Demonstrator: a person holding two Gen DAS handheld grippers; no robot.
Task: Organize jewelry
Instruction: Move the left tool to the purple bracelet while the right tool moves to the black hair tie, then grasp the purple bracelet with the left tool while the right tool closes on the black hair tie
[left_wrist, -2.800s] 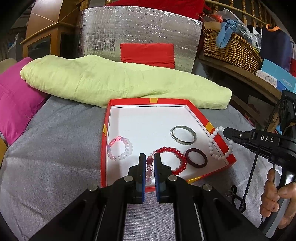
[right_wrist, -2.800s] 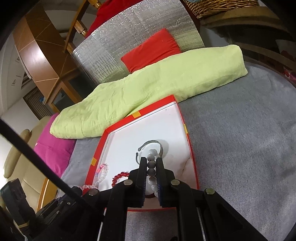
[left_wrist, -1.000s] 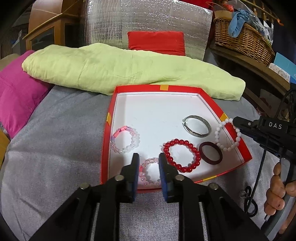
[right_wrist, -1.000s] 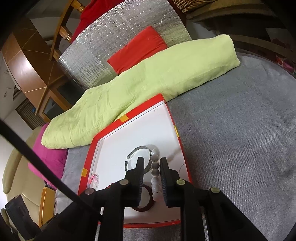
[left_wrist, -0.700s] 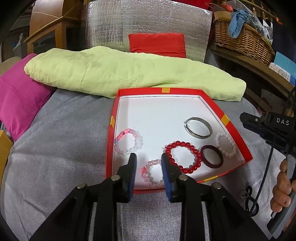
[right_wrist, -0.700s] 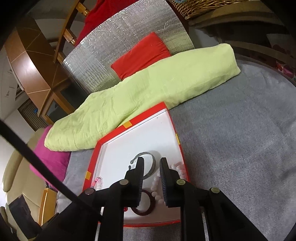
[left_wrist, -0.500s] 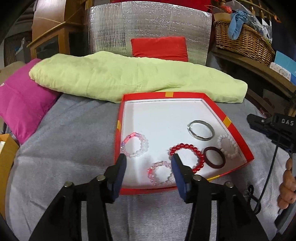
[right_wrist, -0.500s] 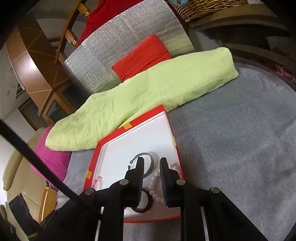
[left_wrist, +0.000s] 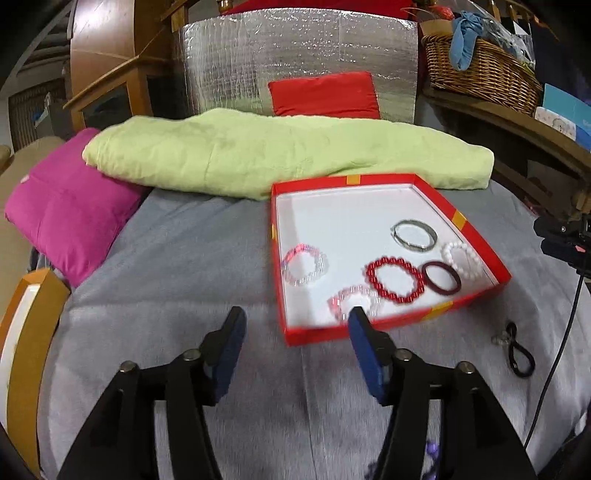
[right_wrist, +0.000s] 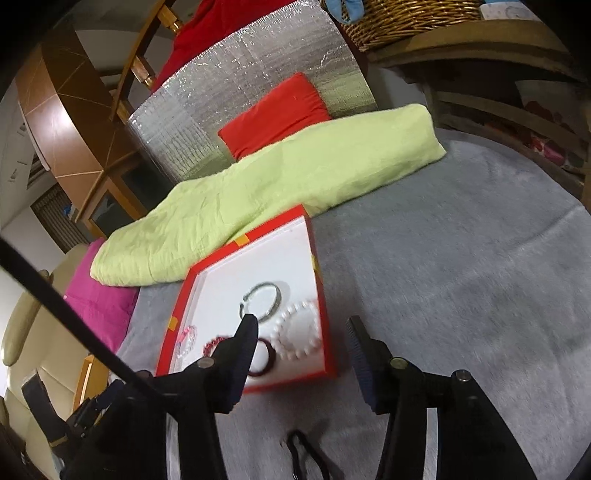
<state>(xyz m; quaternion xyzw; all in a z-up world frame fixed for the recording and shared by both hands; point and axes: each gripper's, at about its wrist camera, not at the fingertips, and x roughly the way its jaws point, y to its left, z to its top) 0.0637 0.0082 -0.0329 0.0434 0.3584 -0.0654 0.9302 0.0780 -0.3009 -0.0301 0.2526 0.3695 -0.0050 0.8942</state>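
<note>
Six bracelets lie flat inside the red tray (left_wrist: 476, 240) on the grey cover. Left gripper (left_wrist: 293, 325), jaws spread and empty, sits near-left of it; right gripper (right_wrist: 301, 332), likewise spread and empty, near-right. Neither looks nearer.

Dim indoor light, motion-blurred throughout, with fisheye bending and dark corners.
</note>
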